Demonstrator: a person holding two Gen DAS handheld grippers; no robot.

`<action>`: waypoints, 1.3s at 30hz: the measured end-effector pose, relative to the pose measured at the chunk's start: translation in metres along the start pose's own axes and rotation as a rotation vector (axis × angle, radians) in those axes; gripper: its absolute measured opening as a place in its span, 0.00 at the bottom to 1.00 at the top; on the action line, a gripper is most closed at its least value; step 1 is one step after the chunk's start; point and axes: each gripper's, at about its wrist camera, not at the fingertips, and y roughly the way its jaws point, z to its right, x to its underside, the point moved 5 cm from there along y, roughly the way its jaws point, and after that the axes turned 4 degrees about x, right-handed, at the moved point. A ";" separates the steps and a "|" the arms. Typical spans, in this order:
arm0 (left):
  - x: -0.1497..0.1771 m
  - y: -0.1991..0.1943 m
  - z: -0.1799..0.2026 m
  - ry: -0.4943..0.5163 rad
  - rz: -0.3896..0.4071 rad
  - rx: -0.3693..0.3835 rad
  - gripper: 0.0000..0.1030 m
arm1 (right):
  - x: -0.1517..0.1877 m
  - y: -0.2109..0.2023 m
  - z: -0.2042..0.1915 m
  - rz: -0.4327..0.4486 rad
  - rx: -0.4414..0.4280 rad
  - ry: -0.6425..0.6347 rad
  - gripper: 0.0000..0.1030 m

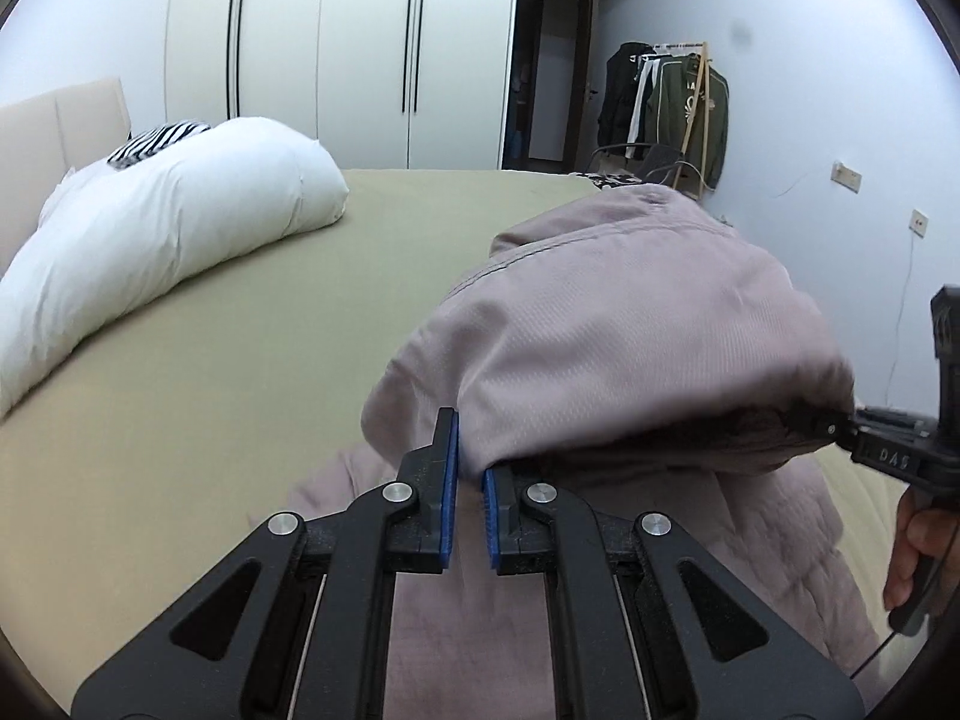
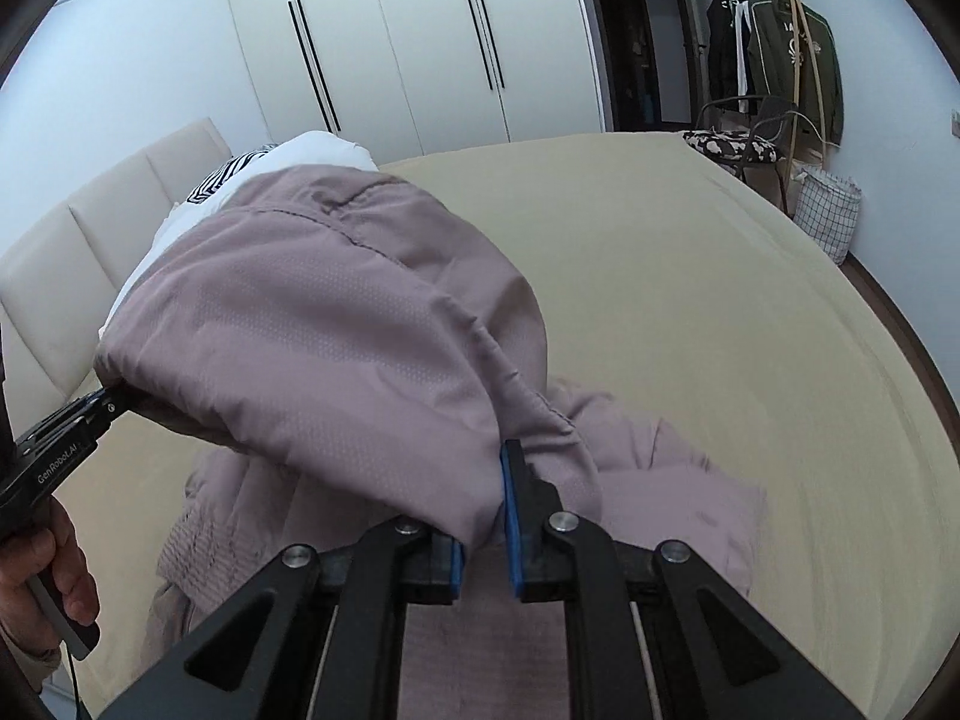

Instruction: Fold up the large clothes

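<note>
A large mauve padded garment (image 1: 630, 330) lies partly on the bed, with its near edge lifted and stretched between both grippers. In the left wrist view my left gripper (image 1: 471, 456) is shut on the fabric's left corner, the cloth pinched between the blue pads (image 1: 451, 462). The right gripper (image 1: 840, 426) grips the other corner at the far right, with a hand (image 1: 915, 546) on its handle. In the right wrist view my right gripper (image 2: 489, 498) is shut on the garment (image 2: 336, 348); fabric drapes over its left finger. The left gripper (image 2: 102, 411) holds the far corner.
The olive bed sheet (image 1: 240, 360) spreads ahead. A white duvet (image 1: 168, 222) and beige headboard (image 2: 90, 228) are at the left. White wardrobes (image 1: 360, 48) stand behind. A clothes rack (image 1: 666, 102), a chair (image 2: 732, 138) and a checked basket (image 2: 828, 216) stand at the far right.
</note>
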 end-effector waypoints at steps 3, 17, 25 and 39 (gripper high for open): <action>0.046 -0.013 0.002 -0.034 -0.039 0.012 0.06 | 0.041 -0.005 0.000 -0.024 0.007 0.001 0.12; 0.115 -0.061 -0.015 -0.128 -0.166 0.044 0.06 | 0.087 -0.042 0.019 -0.127 0.021 0.036 0.35; -0.004 -0.006 0.051 0.048 -0.135 0.191 0.06 | -0.003 -0.050 -0.002 0.002 -0.037 0.065 0.34; 0.097 0.075 0.004 0.126 -0.376 -0.027 0.06 | 0.014 0.019 -0.012 -0.135 -0.133 0.138 0.32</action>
